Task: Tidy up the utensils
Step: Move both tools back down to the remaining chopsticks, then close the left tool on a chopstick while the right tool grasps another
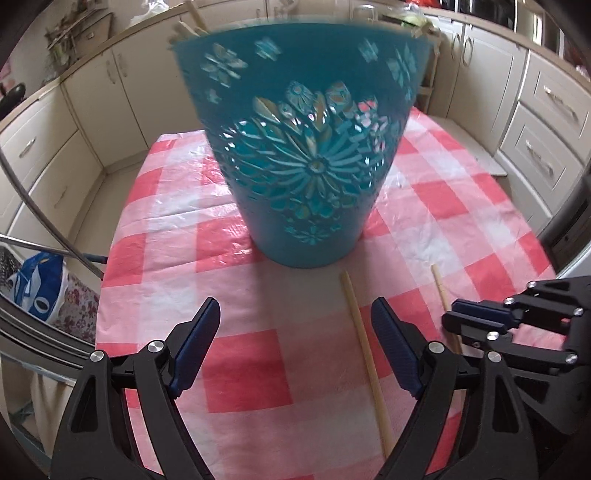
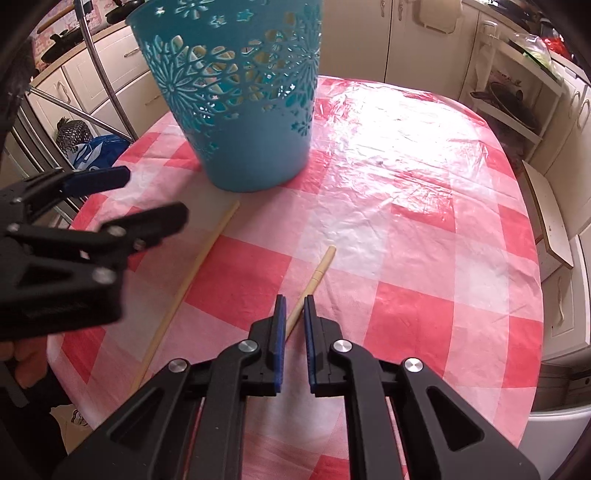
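A teal cut-out basket (image 1: 303, 147) stands on the red-and-white checked table, with wooden utensil handles (image 1: 192, 26) sticking out of its top. It also shows in the right wrist view (image 2: 240, 92). Two wooden sticks lie on the cloth: a long thin one (image 1: 365, 354) (image 2: 192, 280) and a thicker one (image 2: 317, 277) (image 1: 441, 291). My left gripper (image 1: 295, 339) is open and empty, just left of the long stick; it also shows in the right wrist view (image 2: 147, 199). My right gripper (image 2: 293, 314) is nearly closed around the thicker stick, which still rests on the cloth; it also shows in the left wrist view (image 1: 454, 325).
Cream kitchen cabinets (image 1: 92, 99) surround the table (image 2: 424, 184). A metal rack (image 1: 44, 236) and a blue bag (image 1: 40, 288) stand at the left. A shelf with pans (image 2: 513, 107) stands at the right.
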`<state>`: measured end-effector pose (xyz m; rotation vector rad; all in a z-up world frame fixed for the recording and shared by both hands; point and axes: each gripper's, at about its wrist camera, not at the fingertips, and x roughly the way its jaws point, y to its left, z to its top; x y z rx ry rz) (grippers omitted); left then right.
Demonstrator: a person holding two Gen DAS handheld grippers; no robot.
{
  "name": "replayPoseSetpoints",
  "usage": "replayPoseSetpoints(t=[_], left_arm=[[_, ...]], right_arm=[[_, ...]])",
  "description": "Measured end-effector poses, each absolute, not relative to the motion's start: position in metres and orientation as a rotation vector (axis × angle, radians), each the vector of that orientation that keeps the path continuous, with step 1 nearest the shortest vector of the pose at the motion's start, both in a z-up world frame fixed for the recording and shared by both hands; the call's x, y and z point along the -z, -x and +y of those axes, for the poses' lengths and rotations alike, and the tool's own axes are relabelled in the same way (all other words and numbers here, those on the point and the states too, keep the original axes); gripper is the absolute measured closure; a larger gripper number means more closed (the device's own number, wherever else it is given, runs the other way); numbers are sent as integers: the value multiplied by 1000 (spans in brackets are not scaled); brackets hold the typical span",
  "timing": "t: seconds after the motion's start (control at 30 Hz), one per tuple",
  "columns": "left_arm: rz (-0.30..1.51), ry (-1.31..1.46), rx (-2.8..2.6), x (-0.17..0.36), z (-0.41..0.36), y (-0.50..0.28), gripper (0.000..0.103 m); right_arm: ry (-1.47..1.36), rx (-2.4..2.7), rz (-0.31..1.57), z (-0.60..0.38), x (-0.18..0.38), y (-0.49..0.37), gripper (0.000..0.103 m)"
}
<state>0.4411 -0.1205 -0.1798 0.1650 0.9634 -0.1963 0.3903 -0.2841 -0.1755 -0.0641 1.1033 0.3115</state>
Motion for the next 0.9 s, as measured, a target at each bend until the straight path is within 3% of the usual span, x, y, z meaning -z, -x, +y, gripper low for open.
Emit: replayPoseSetpoints(t=[0.2,0.3,0.37,0.43,0.5,0.6,0.73,0.83,0.9], left_arm=[[997,-192,192,199,-136,-446,25],[1011,-185,235,207,-142,-445,53],[1004,-156,275,206,-141,-442,81],[1002,-164,294,205,-140,-439,94],[1008,-132,294,205,-133,-438,95],[1020,-94,290,204,-119,-437,98],[1036,-66,287,204,-103,-438,98],[1042,-57,277,204,-97,-441,97],[1049,-57,277,204,-95,-442,97]], right_arm=[[17,-320,1102,-286,174,-389,92],[9,-322,1098,-285,174,-389,92],[18,-329,1098,-284,174,-390,92],[20,-339,1100,-282,174,-389,92],[22,-337,1100,-284,174,-390,92],[18,-307,1095,-284,174,-393,82],[36,-310,1088,-276,174,-394,81],[63,-344,1088,-268,175,-392,94],[81,-368,1087,-264,174,-391,94]])
